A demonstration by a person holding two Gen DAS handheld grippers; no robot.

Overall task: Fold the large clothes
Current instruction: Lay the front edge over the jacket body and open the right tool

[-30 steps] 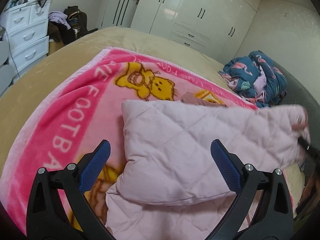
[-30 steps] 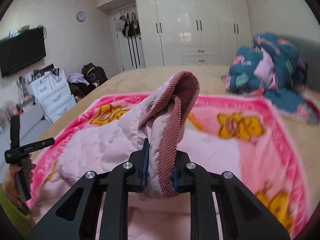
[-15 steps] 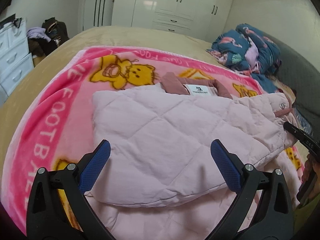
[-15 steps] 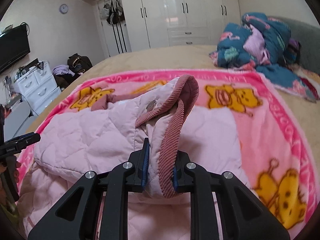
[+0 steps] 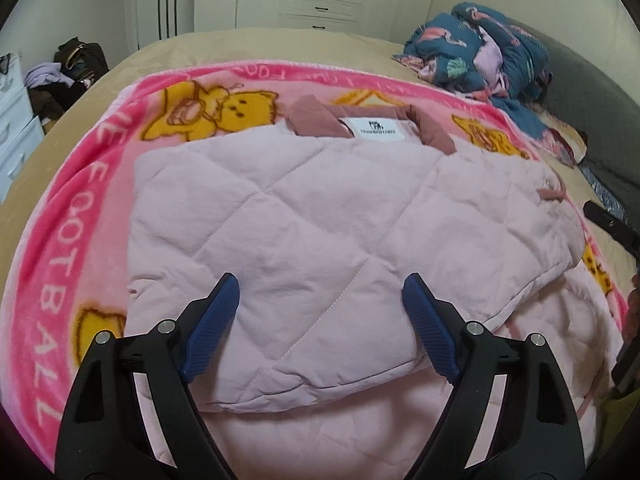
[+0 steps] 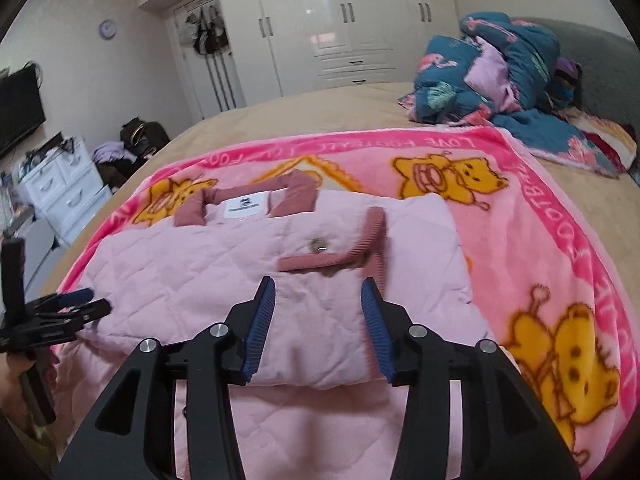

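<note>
Your left gripper (image 5: 320, 320) stood wide open, holding nothing, above the folded pink quilted jacket (image 5: 320, 216). Your right gripper (image 6: 318, 320) was likewise parted and empty — its fingers just short of the corduroy cuff (image 6: 340, 256). The jacket lay flat on the pink cartoon blanket (image 6: 540, 208), collar (image 6: 248, 200) away from you.

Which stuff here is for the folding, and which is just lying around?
For the folding:
pink jacket
left gripper, open
right gripper, open

Just lying around:
pink bear blanket
blue flowery bedding
white drawers
clothes heap
wall clock
</note>
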